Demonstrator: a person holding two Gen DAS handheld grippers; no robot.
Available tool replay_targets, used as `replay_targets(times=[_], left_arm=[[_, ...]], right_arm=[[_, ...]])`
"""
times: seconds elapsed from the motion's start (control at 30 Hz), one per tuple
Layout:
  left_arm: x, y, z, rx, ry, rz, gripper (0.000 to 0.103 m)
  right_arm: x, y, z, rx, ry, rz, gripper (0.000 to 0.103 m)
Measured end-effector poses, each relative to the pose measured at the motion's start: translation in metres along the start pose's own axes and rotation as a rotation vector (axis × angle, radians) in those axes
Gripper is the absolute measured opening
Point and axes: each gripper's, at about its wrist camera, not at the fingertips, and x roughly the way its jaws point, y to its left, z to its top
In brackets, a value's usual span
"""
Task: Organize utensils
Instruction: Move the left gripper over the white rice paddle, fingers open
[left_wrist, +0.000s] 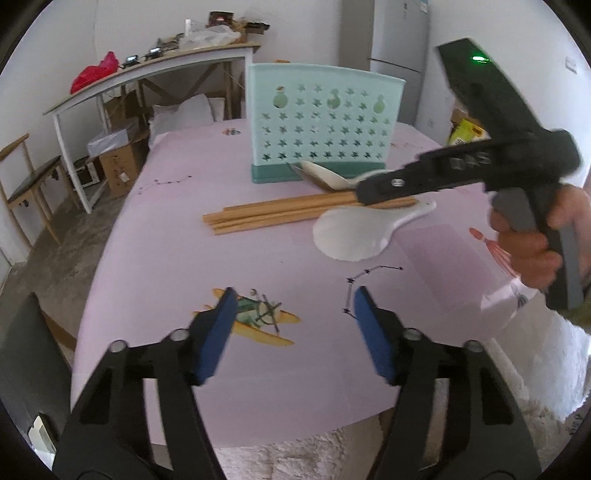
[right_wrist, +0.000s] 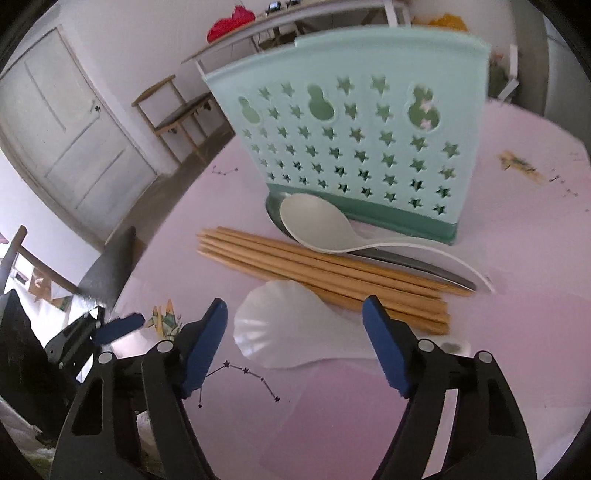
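Observation:
A mint-green utensil holder with star cut-outs stands upright on the pink tablecloth. In front of it lie a white spoon on top of a metal spoon, a bundle of several wooden chopsticks, and a white shell-shaped paddle. My right gripper hangs open just above the paddle's bowl, with its blue pads on either side and not touching it. My left gripper is open over bare cloth nearer the table's front, with nothing between its fingers. In the left wrist view the right gripper reaches over the chopsticks.
A white side table with clutter and a red bag stands at the back left, with cardboard boxes under it. A wooden chair is on the left and a fridge behind. A door shows in the right wrist view.

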Motion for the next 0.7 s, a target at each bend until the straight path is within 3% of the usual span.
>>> replay_targets(times=[0.17, 0.27, 0.7], left_arm=[[0.006, -0.01, -0.003, 0.026, 0.028, -0.059, 0.024], [0.009, -0.014, -0.005, 0.045, 0.042, -0.086, 0.017], [0.01, -0.012, -0.014, 0.058, 0.086, -0.064, 0.013]], right_arm=[[0.019, -0.008, -0.005, 0.045, 0.066, 0.008, 0.067], [0.023, -0.007, -0.009, 0.074, 0.077, 0.027, 0.065], [0.024, 0.011, -0.031, 0.205, 0.109, 0.138, 0.065]])
